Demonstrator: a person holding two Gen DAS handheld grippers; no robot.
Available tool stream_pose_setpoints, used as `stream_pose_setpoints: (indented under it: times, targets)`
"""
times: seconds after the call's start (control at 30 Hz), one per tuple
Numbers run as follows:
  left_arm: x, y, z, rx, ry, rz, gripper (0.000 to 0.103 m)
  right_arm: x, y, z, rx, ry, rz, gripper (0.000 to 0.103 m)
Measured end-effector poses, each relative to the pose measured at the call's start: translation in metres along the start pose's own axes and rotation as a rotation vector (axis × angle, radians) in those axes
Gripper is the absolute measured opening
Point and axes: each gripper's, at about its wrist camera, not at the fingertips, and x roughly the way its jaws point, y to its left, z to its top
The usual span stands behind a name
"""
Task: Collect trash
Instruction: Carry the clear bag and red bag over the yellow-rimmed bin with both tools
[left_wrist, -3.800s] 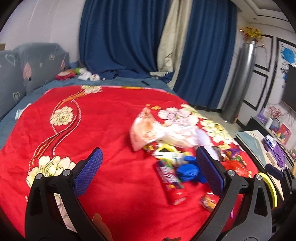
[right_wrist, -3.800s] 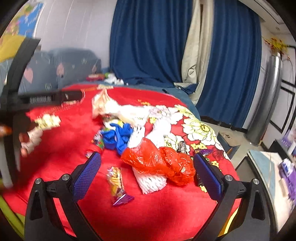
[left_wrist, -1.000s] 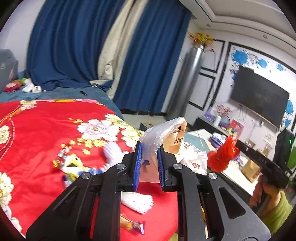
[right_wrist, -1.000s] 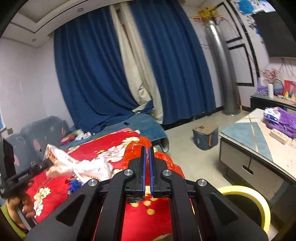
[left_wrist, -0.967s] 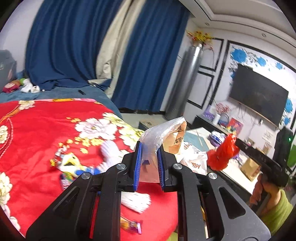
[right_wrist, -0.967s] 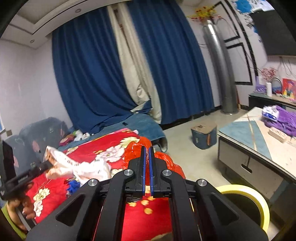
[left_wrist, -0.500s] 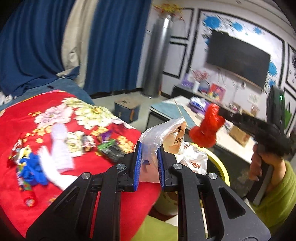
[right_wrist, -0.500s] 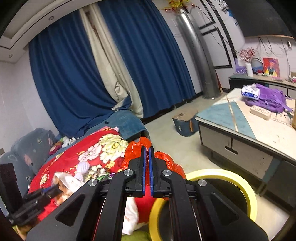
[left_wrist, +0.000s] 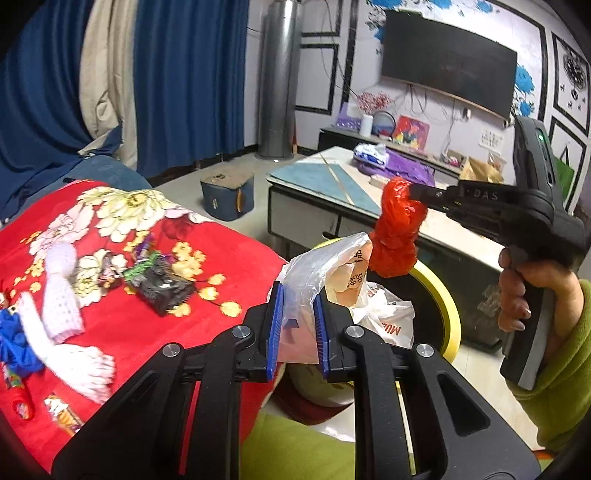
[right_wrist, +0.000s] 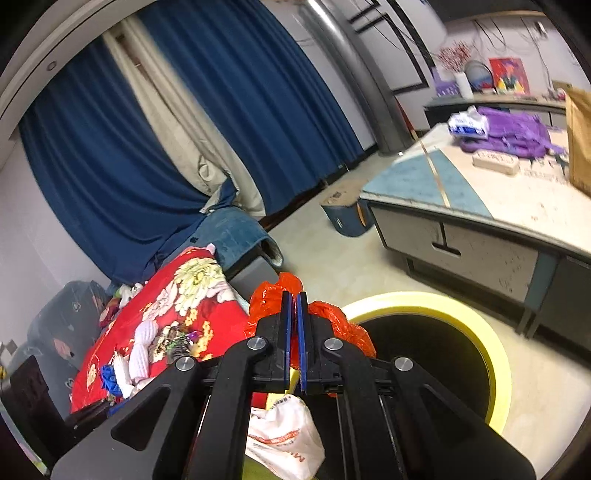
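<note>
My left gripper (left_wrist: 298, 326) is shut on a clear and white plastic bag (left_wrist: 328, 275) that hangs just past the edge of the red bedspread. My right gripper (right_wrist: 293, 339) is shut on a crumpled red plastic bag (right_wrist: 332, 325); the same red plastic bag (left_wrist: 397, 230) dangles from the right gripper's tip (left_wrist: 415, 192) in the left wrist view, held by a hand in a green sleeve. Both bags hang above a yellow-rimmed bin (right_wrist: 491, 347), whose yellow-rimmed bin (left_wrist: 448, 306) edge shows behind the white bag. The white plastic bag (right_wrist: 286, 435) also shows below my right fingers.
Wrappers, a dark packet (left_wrist: 162, 286), white knitted pieces (left_wrist: 61, 291) and blue trash (left_wrist: 14, 347) lie on the red floral bedspread (left_wrist: 221, 251). A low cabinet table (right_wrist: 461, 206) with purple items stands beyond the bin. A small blue box (left_wrist: 227, 195) sits on the floor.
Both grippers have swung away from the bed and down toward the yellow bin, each keeping its bag. The red bag now hangs over the bin's rim.
</note>
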Motion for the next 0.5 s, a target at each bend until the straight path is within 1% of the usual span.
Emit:
stream_pose_setpoints:
  times: [0.27, 0.5]
  targets:
    - [0.028, -0.011, -0.006, 0.015, 0.071, -0.040, 0.011, 0.011, -0.021, -0.005, 0.029, 0.042, -0.025, 0.003]
    - [0.042, -0.020, -0.008, 0.021, 0.100, -0.062, 0.012, 0.023, -0.039, -0.014, 0.053, 0.089, -0.051, 0.004]
